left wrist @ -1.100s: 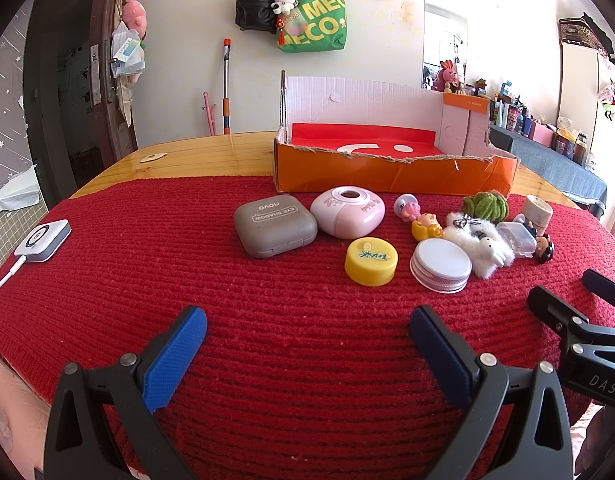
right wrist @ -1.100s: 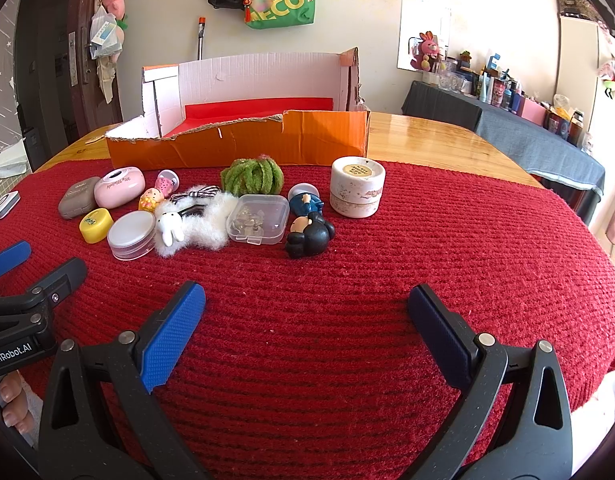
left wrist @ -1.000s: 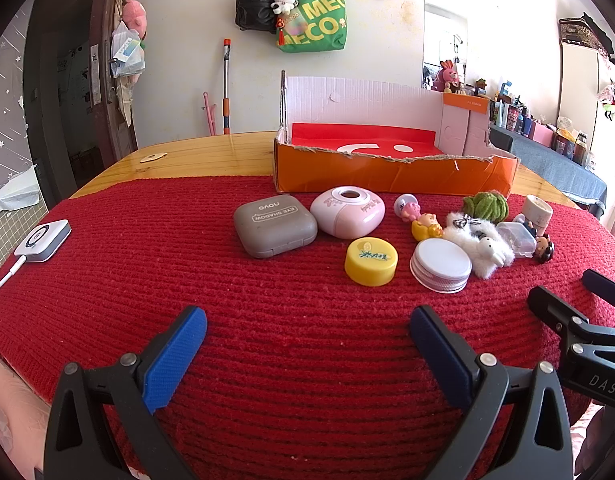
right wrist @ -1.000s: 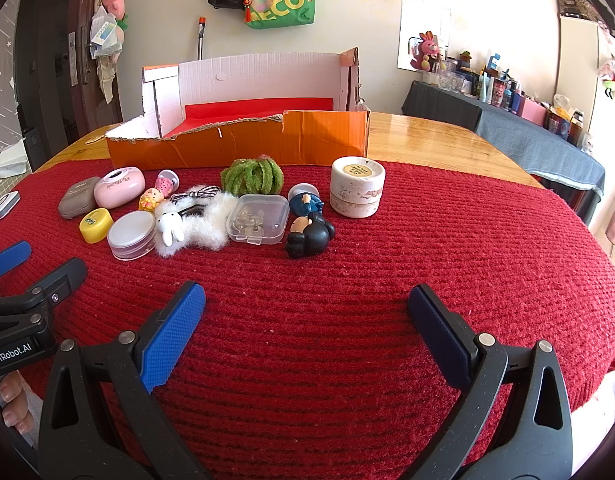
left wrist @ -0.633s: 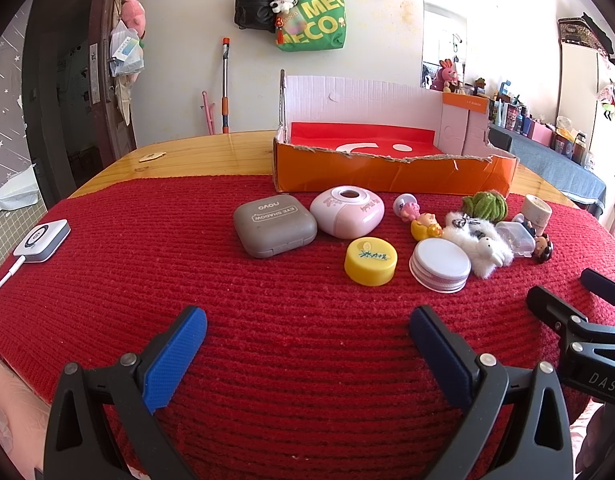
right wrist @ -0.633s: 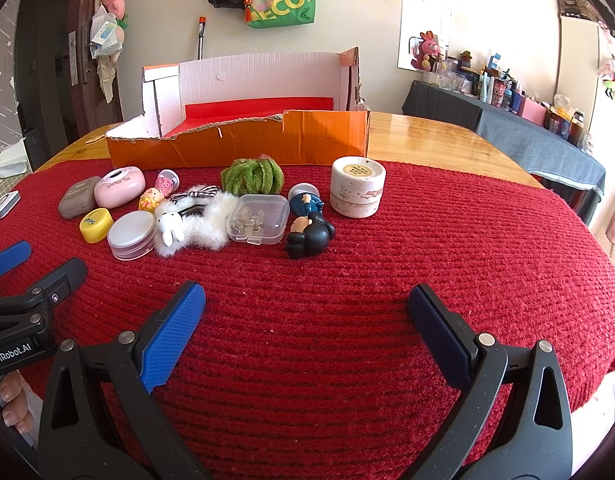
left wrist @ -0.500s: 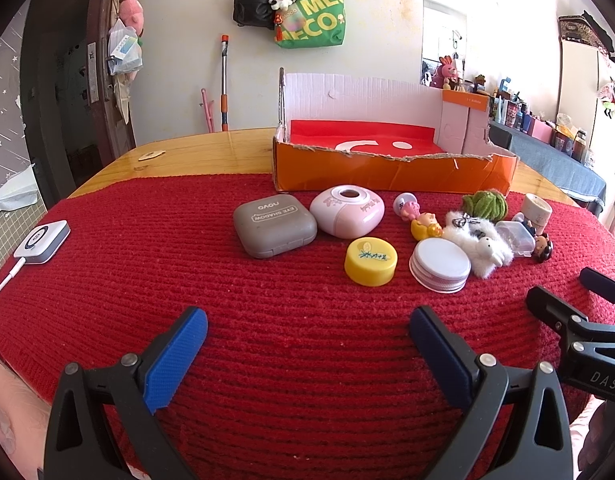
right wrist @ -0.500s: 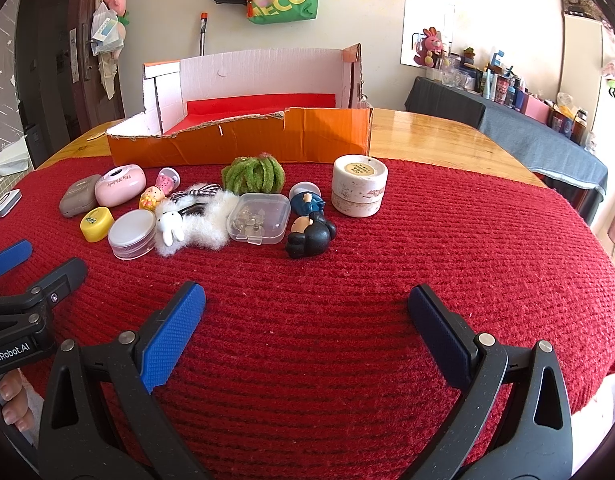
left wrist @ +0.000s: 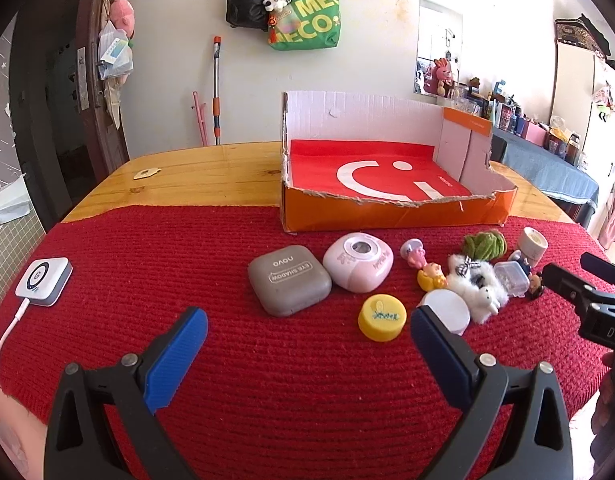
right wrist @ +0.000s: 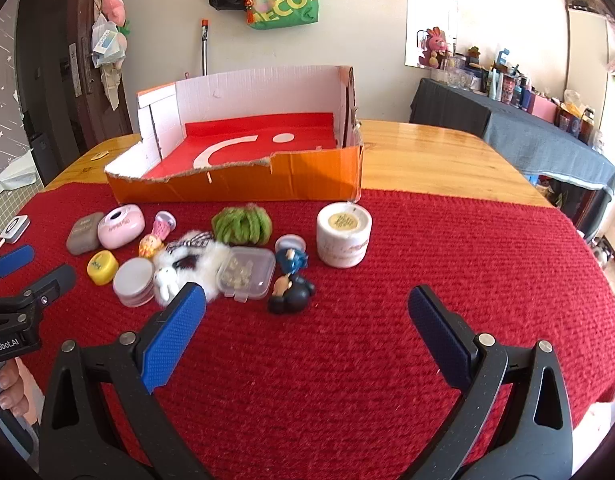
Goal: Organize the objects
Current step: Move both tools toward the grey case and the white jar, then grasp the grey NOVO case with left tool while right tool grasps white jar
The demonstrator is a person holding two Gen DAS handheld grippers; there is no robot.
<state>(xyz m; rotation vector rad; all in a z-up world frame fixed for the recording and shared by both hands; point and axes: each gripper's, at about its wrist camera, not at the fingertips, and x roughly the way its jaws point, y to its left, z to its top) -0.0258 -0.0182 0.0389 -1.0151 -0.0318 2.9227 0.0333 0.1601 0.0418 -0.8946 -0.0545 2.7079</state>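
I hold the left tool [left wrist: 307,340] and right tool [right wrist: 305,320] level above the red mat [right wrist: 447,260] on the table [left wrist: 207,176], both spread wide and empty, small objects clustered ahead before the orange box [right wrist: 243,184].

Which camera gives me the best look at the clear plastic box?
The right wrist view: the clear box lies near centre, lid and contents visible. In the left wrist view it is small at the right edge, beside the white plush.
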